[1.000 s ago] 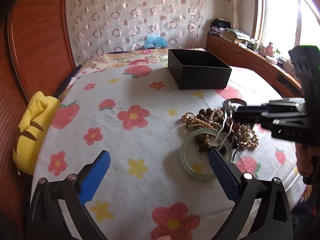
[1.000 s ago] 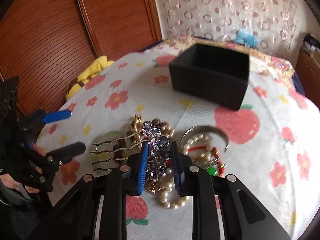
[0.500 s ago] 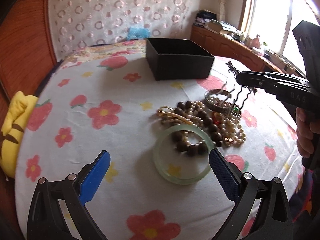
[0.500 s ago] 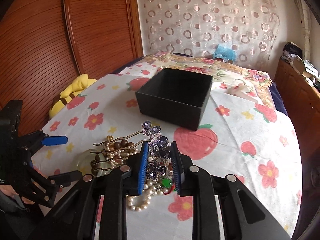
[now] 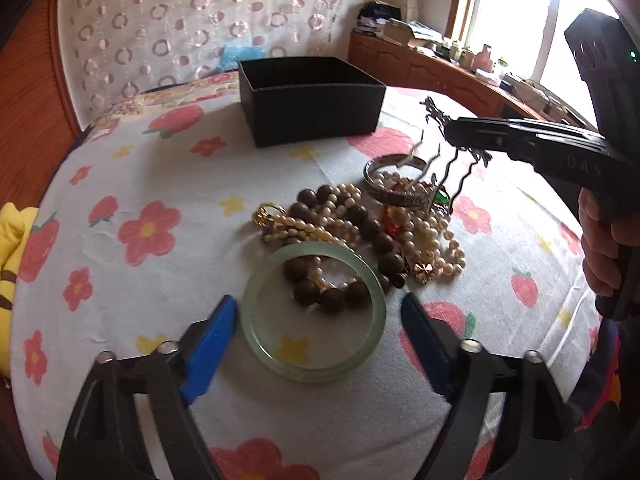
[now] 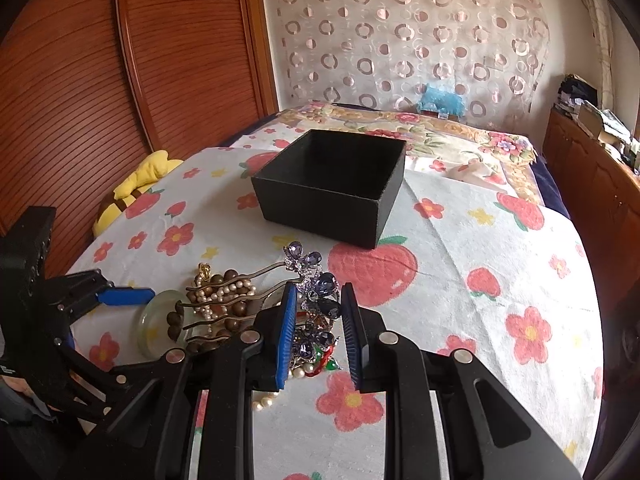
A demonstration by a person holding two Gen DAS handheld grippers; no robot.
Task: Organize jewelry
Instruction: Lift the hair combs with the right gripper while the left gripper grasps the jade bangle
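The right gripper (image 6: 318,322), pinching the jeweled hair comb (image 6: 316,288), had lifted it off the pile toward the black box (image 6: 332,184); the left gripper (image 5: 316,336), fingers spread, had closed around the green bangle (image 5: 314,312).

Left wrist view: low over the near edge of the bed (image 5: 120,208), looking forward between spread blue fingers (image 5: 208,350) of the left gripper (image 5: 316,344), toward the circle-patterned curtain (image 5: 180,32) and window side; jade bangle (image 5: 314,312) close in front.
Right wrist view: somewhat higher, over the bed's (image 6: 500,248) near edge, facing the curtain (image 6: 400,40) and wooden wardrobe doors (image 6: 140,80), along the right gripper (image 6: 318,320).
Nearness: jewelry pile (image 5: 360,224) close in both; black box (image 5: 310,100) farther back.
Shared: black box (image 6: 332,192), jewelry pile (image 6: 216,300), jade bangle (image 6: 154,320), yellow plush (image 6: 136,188), flowered bedspread.
Cross-sight: right gripper (image 5: 452,132) at the left view's right side; left gripper (image 6: 124,296) at the right view's left edge.
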